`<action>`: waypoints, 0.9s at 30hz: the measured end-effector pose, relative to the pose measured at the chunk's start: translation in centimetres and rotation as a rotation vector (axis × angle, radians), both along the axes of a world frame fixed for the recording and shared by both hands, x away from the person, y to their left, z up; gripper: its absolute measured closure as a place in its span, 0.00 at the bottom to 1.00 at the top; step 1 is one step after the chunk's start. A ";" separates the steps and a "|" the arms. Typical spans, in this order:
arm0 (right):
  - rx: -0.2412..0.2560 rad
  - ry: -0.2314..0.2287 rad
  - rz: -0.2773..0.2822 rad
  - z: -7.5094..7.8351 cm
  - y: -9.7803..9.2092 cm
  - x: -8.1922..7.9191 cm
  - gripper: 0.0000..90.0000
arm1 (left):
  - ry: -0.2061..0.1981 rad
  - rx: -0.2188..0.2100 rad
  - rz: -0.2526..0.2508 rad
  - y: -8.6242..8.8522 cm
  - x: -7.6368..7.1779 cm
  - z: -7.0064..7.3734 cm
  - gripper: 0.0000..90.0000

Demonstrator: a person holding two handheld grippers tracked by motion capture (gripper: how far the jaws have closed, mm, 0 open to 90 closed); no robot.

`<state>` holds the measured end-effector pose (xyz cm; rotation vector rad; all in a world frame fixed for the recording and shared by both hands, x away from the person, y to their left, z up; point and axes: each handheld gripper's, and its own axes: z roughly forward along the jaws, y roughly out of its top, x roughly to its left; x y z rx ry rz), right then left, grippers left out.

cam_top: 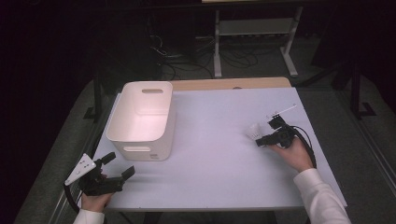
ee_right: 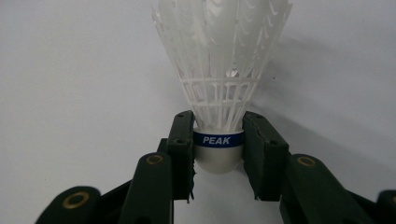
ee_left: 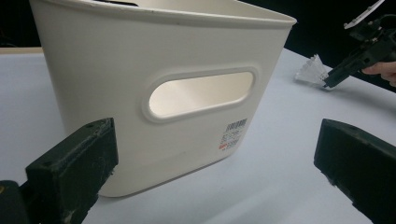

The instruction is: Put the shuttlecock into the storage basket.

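Observation:
A white plastic shuttlecock (ee_right: 219,70) with a blue band reading PEAK lies low over the table, and my right gripper (ee_right: 218,140) is shut on its cork base. From above, the shuttlecock (cam_top: 254,131) sits at the right of the table with the right gripper (cam_top: 265,138) just behind it. A white bin (cam_top: 140,116) with cut-out handles stands at the left. My left gripper (cam_top: 118,167) rests open near the front left corner, its jaws wide apart, facing the bin's near wall (ee_left: 187,93). The left gripper view also shows the shuttlecock (ee_left: 312,71) far off.
The table (cam_top: 219,163) is white with a wooden strip along its far edge. Beyond it stand a metal frame (cam_top: 254,32) and cables on a dark floor. A barcode sticker (ee_left: 233,133) marks the bin's wall.

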<state>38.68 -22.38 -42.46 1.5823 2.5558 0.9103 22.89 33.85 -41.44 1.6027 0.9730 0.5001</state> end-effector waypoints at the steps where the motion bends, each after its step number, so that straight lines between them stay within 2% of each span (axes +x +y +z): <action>1: 0.003 -0.004 -0.001 0.0 -0.1 0.0 0.71 | 0.000 0.000 0.000 0.0 0.0 0.0 0.00; 15: 0.050 -0.030 0.010 2.2 -0.6 0.0 0.71 | 0.002 -0.001 0.000 0.0 0.0 0.0 0.00; 27: 0.072 -0.035 0.026 2.9 -0.5 0.3 0.71 | 0.003 0.003 0.000 0.0 0.0 0.0 0.00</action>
